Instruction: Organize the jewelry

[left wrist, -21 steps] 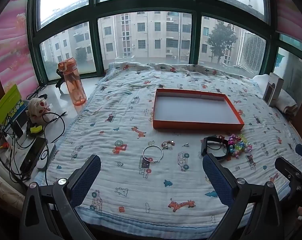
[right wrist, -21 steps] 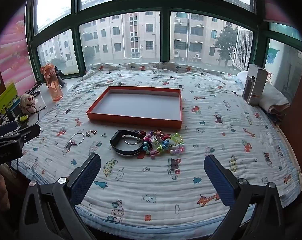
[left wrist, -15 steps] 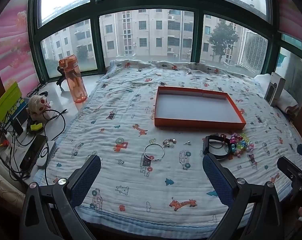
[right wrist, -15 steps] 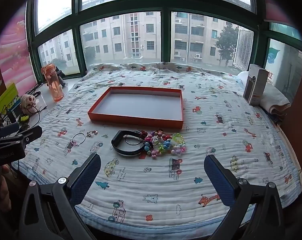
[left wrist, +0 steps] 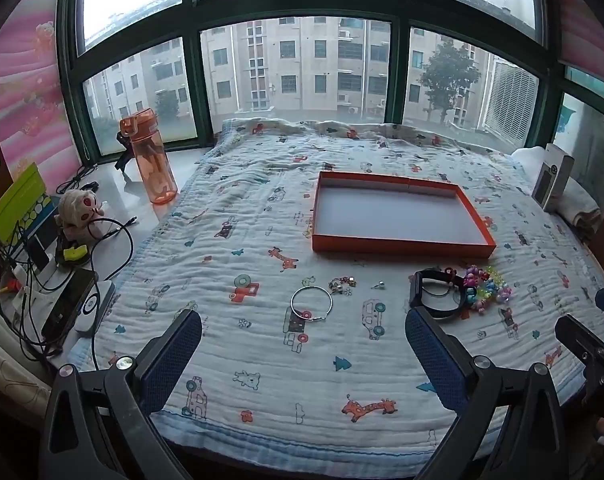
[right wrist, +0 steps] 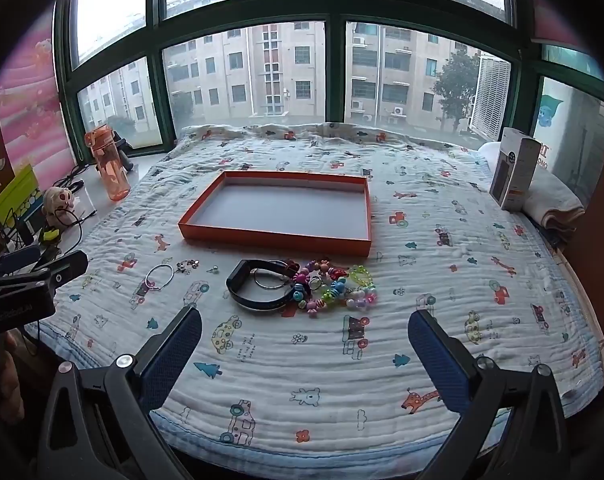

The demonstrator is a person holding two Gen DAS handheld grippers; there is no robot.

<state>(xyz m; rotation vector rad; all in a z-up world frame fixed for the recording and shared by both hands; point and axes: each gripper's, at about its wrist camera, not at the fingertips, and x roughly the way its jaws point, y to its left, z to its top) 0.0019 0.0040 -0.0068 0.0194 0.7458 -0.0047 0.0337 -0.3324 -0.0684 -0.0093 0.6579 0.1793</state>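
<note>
Your left gripper (left wrist: pixel 302 354) hangs over the near edge of the bed (left wrist: pixel 262 208), fingers spread wide and holding nothing. Its camera alone takes in the clutter off the bed's left edge — black cables (left wrist: pixel 34 280), a dark device (left wrist: pixel 68 304), a small plush toy (left wrist: pixel 80 212) and an orange water bottle (left wrist: pixel 150 160) on the sill.

On the quilt, going left to right near the front edge: a thin silver bangle (left wrist: pixel 311 303), a little cluster of small metal pieces (left wrist: pixel 342 283), a single stud (left wrist: pixel 379 285), then a black band (left wrist: pixel 436 294) touching a heap of coloured beads (left wrist: pixel 486 288). Behind them, toward the middle of the bed, sits the orange tray (left wrist: pixel 402 246), with nothing in it.

Your right gripper (right wrist: pixel 304 354) is likewise wide open and holds nothing, hovering over the near edge. From its view the black band and beads lie almost straight ahead, and you can make out a second silver ring (right wrist: pixel 271 280) lying inside the band's loop — hard to see from the left camera. This view also shows more of the white box (right wrist: pixel 516 168) standing upright by the folded towel (right wrist: pixel 558 204) at the right edge.
</note>
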